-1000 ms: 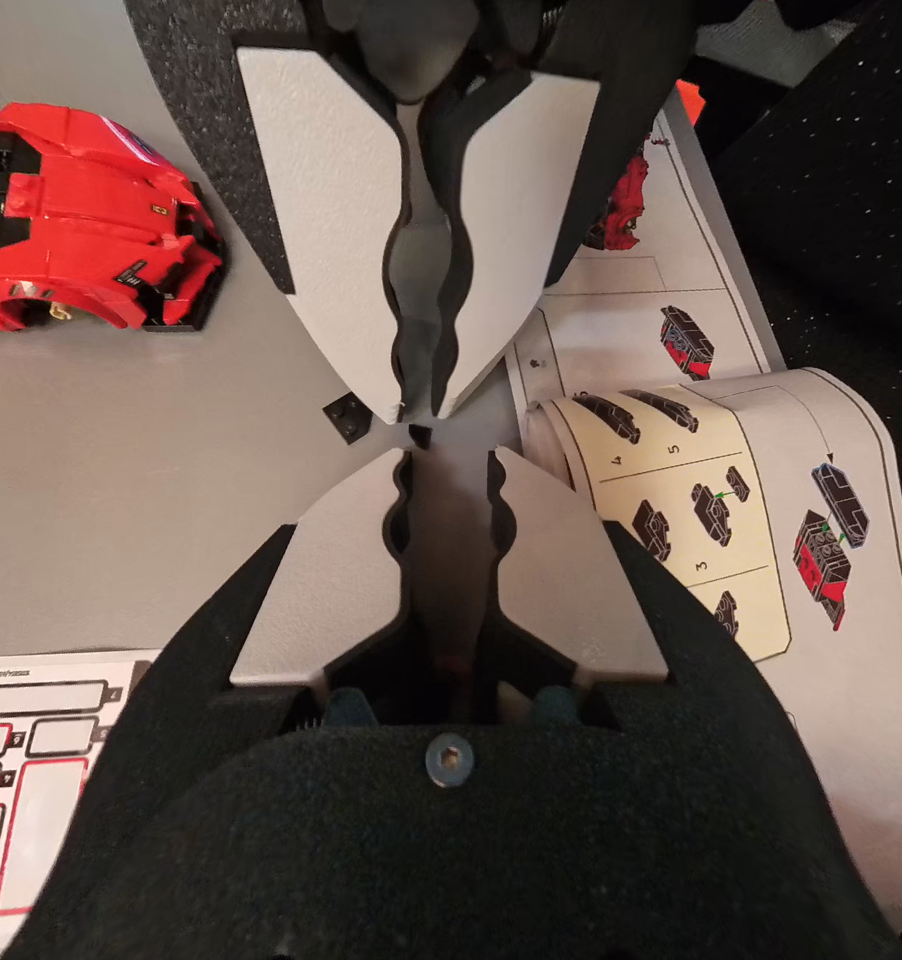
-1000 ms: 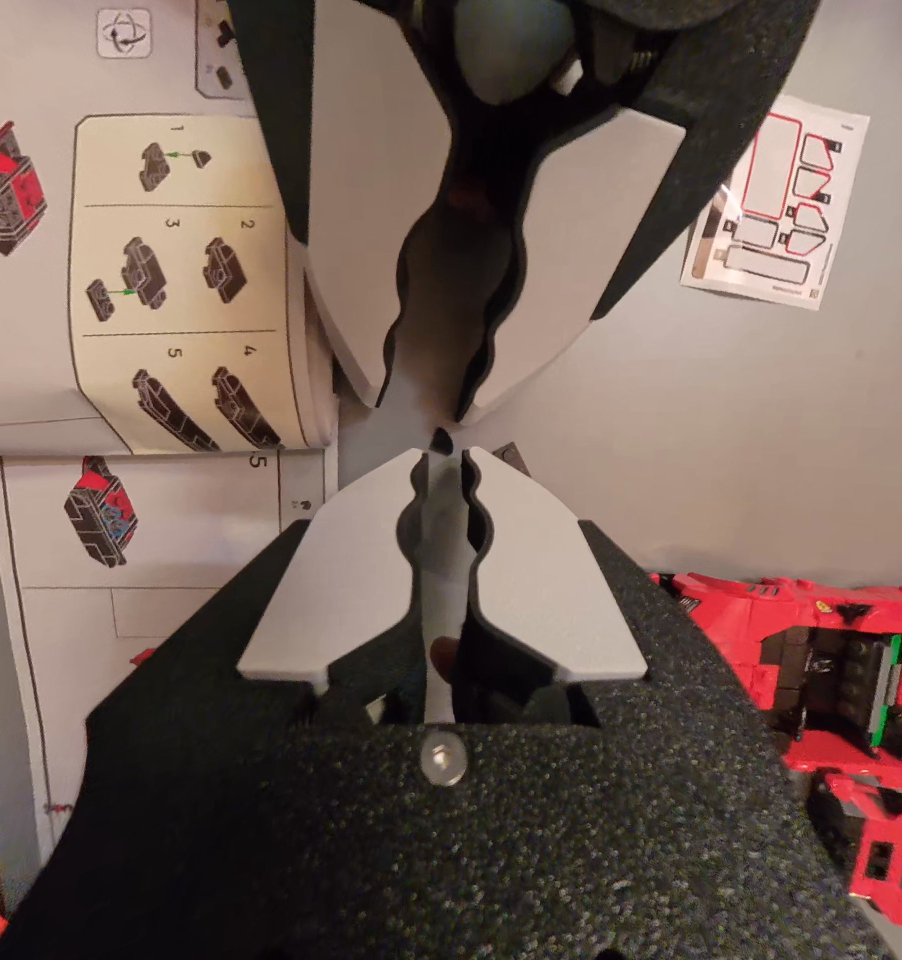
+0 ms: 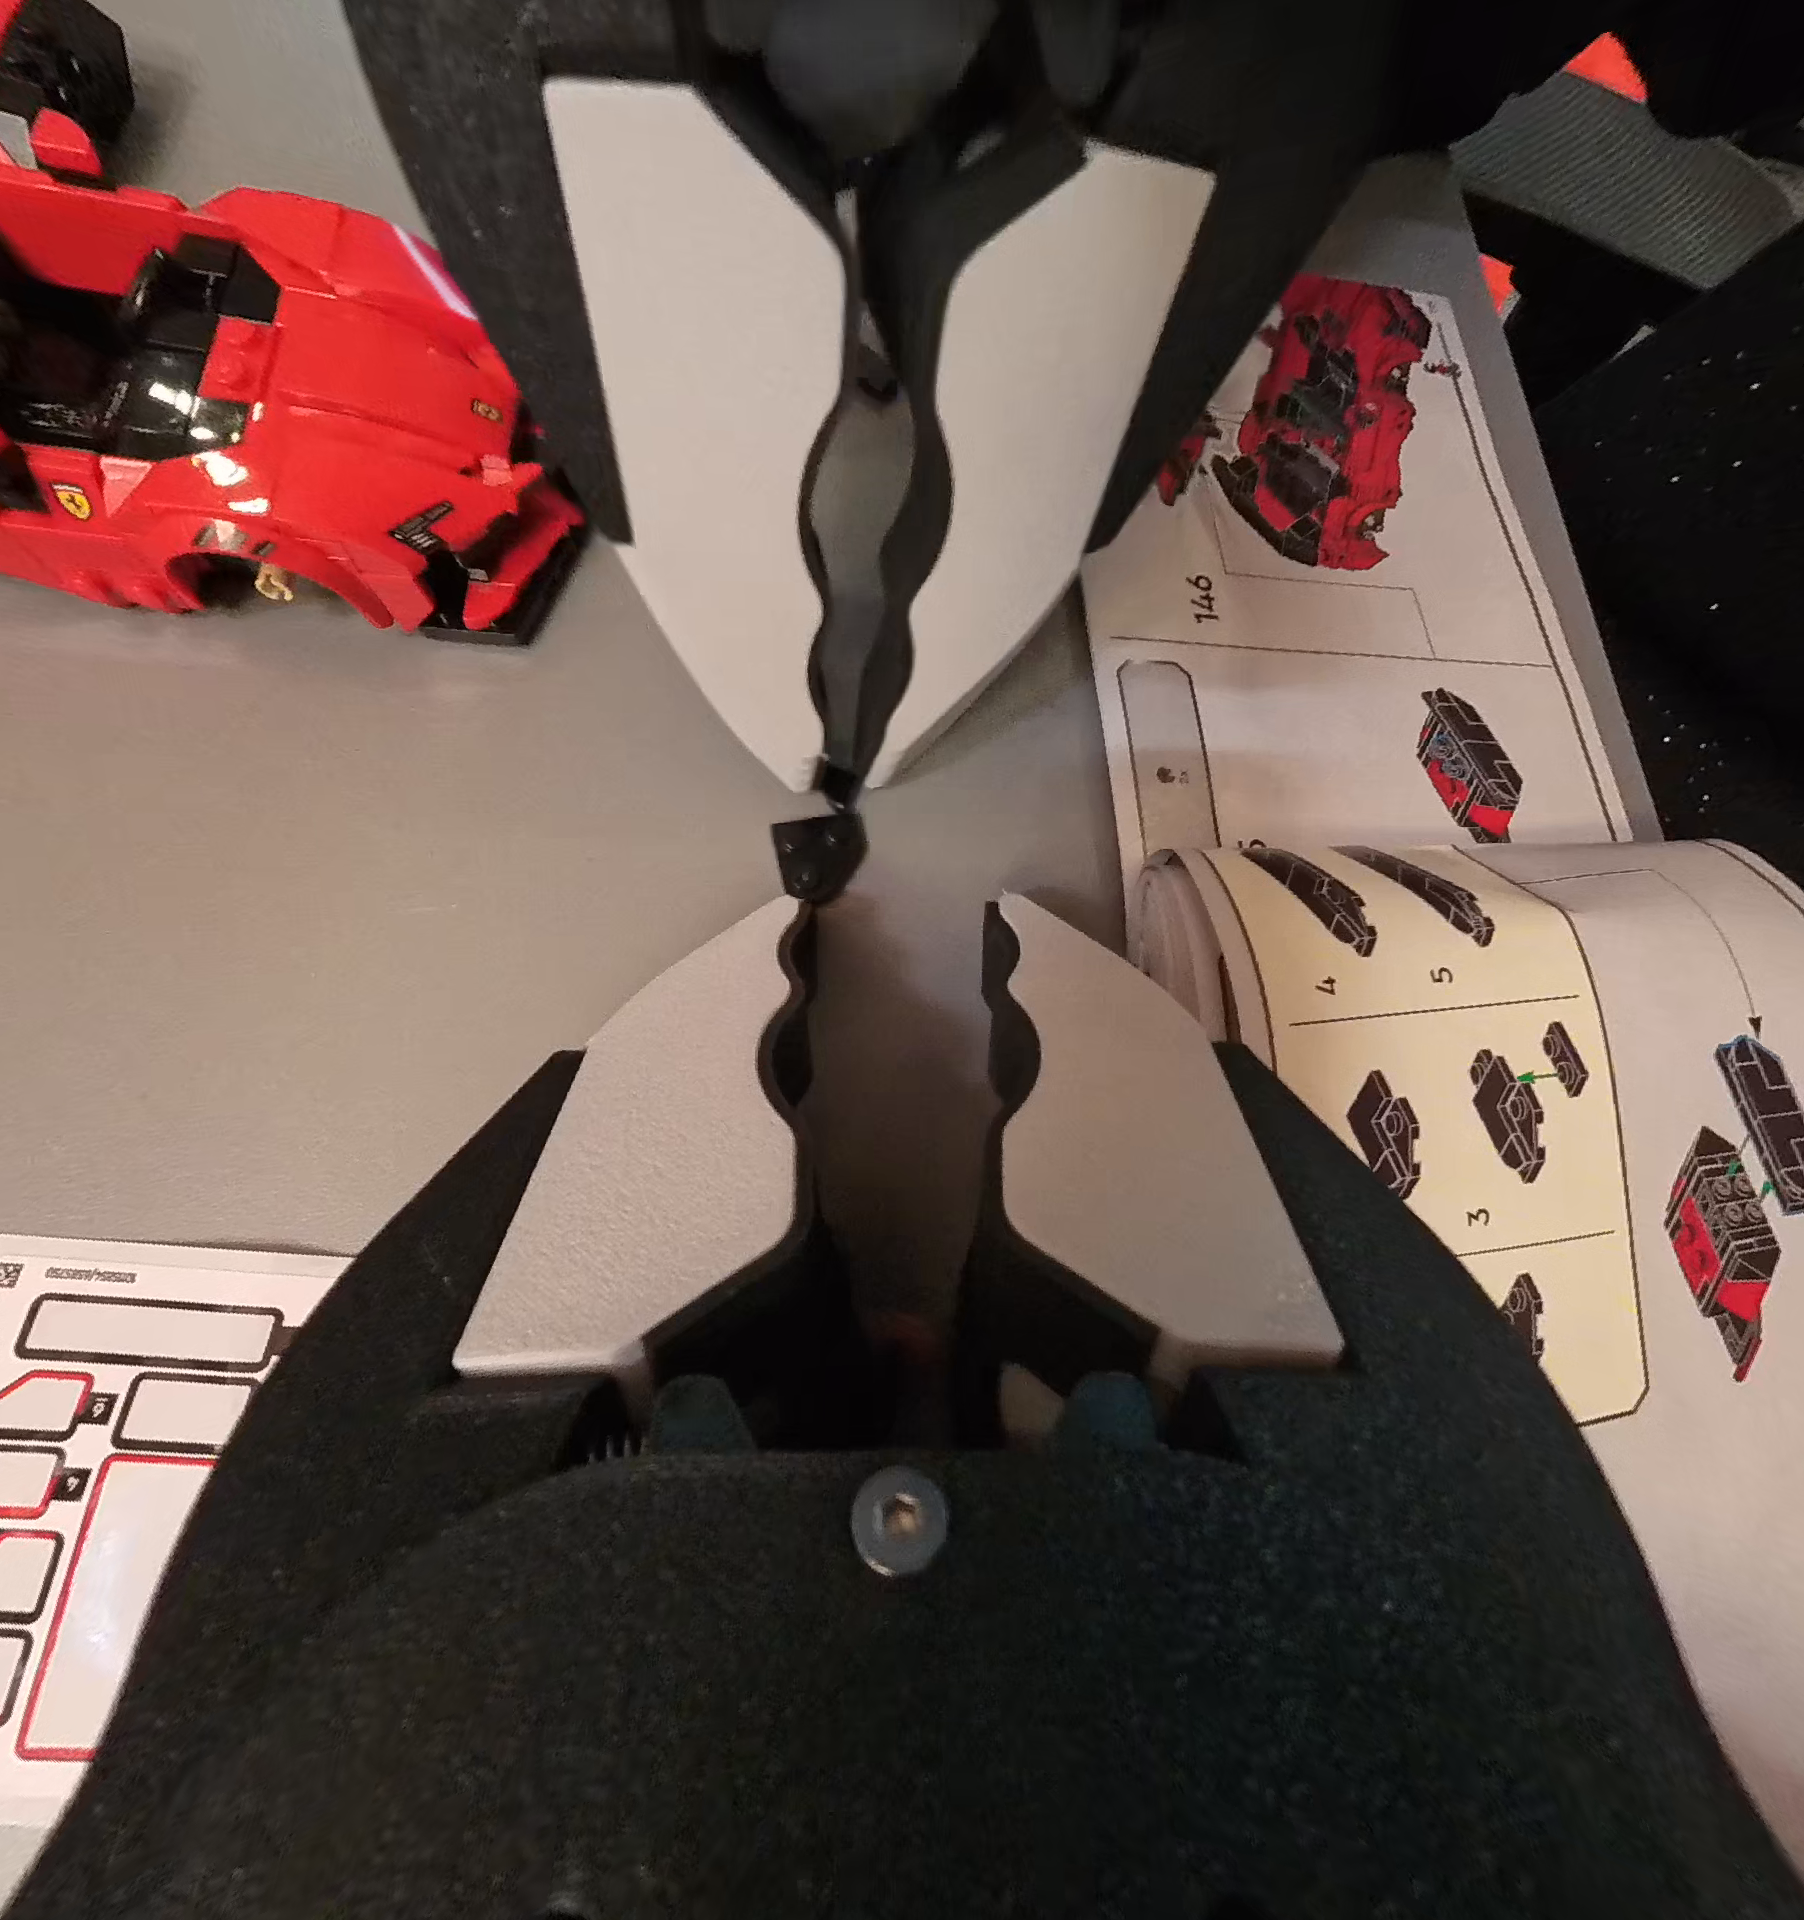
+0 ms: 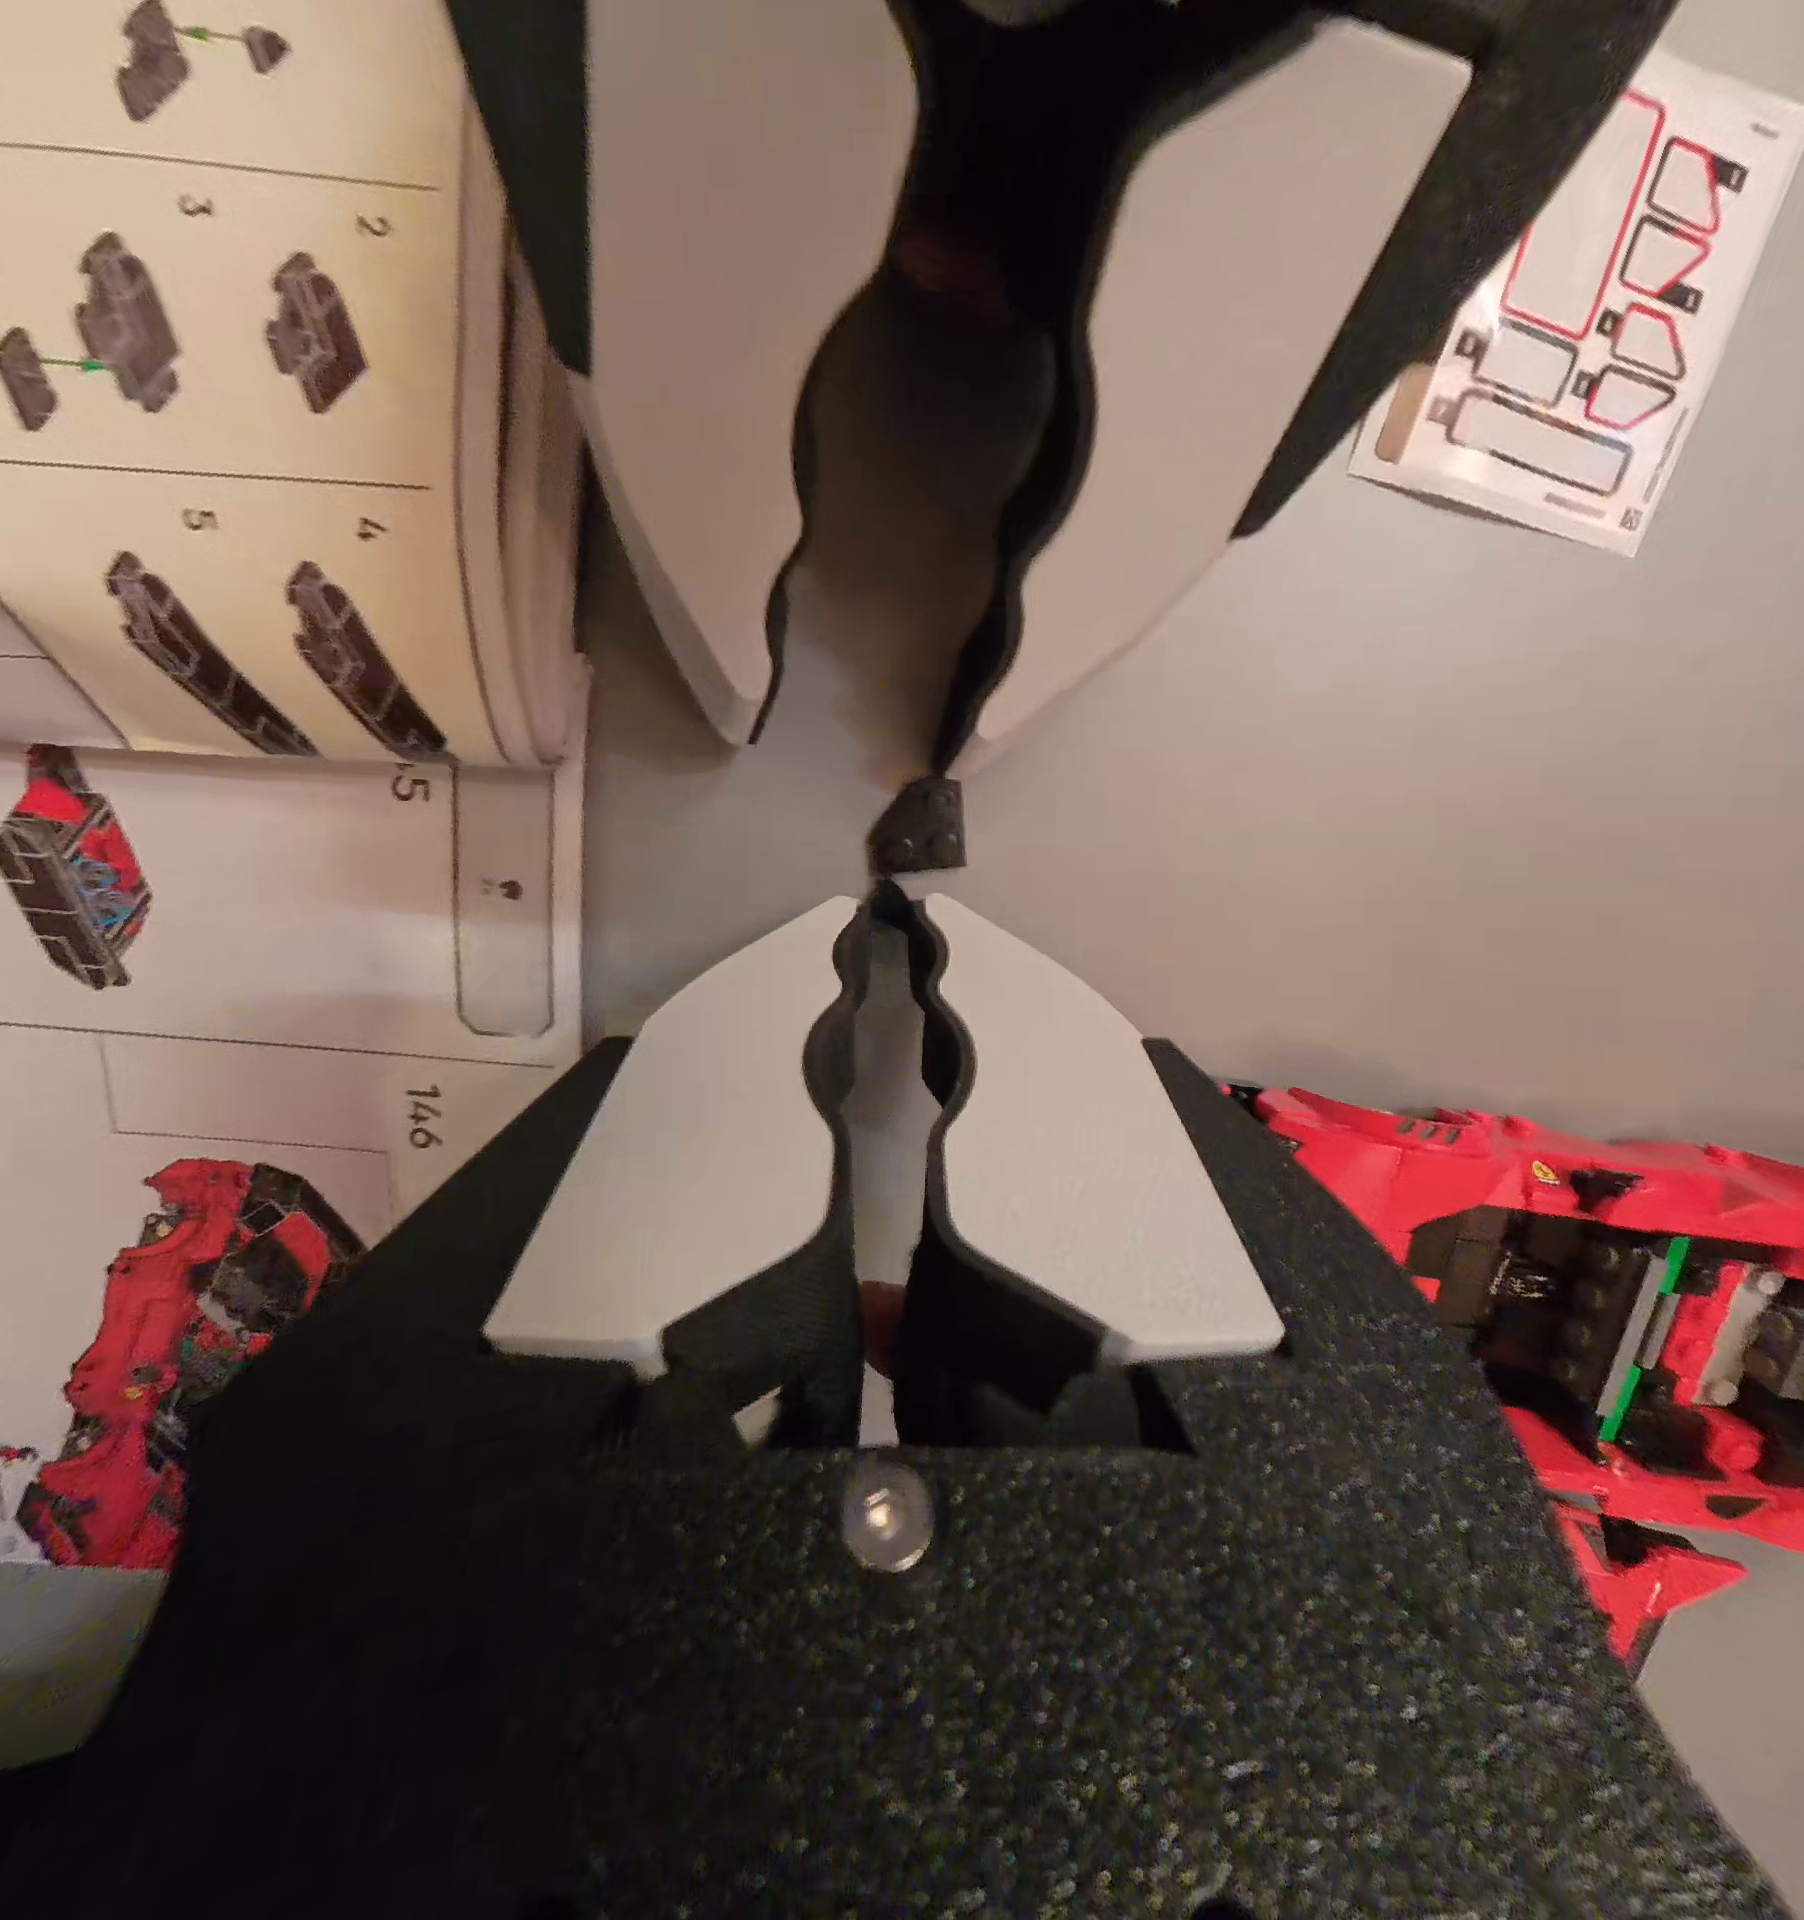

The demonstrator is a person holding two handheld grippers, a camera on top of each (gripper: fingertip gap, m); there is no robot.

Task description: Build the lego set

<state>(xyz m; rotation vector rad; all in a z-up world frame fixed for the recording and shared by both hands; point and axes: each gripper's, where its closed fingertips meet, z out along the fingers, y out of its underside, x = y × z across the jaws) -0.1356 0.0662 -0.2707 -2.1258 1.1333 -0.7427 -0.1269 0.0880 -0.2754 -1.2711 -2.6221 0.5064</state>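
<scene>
A small black wedge plate with studs lies on the grey table. My right gripper is shut on a tiny black piece and holds it at the plate's edge. In the left wrist view the right gripper comes in from the top. My left gripper is open and empty, with one fingertip against the plate's near corner. It shows from above in the right wrist view. Whether the tiny piece touches the plate I cannot tell.
A partly built red car stands to one side, also in the right wrist view. The open instruction booklet with a curled page lies on the other side. A sticker sheet lies near the left gripper. Dark fabric marks the table's edge. The grippers are tip to tip, or close to it.
The right gripper's jaws have closed tighter on the tiny black piece and it now sits directly at the black plate. The left gripper has shifted so that one fingertip meets the plate.
</scene>
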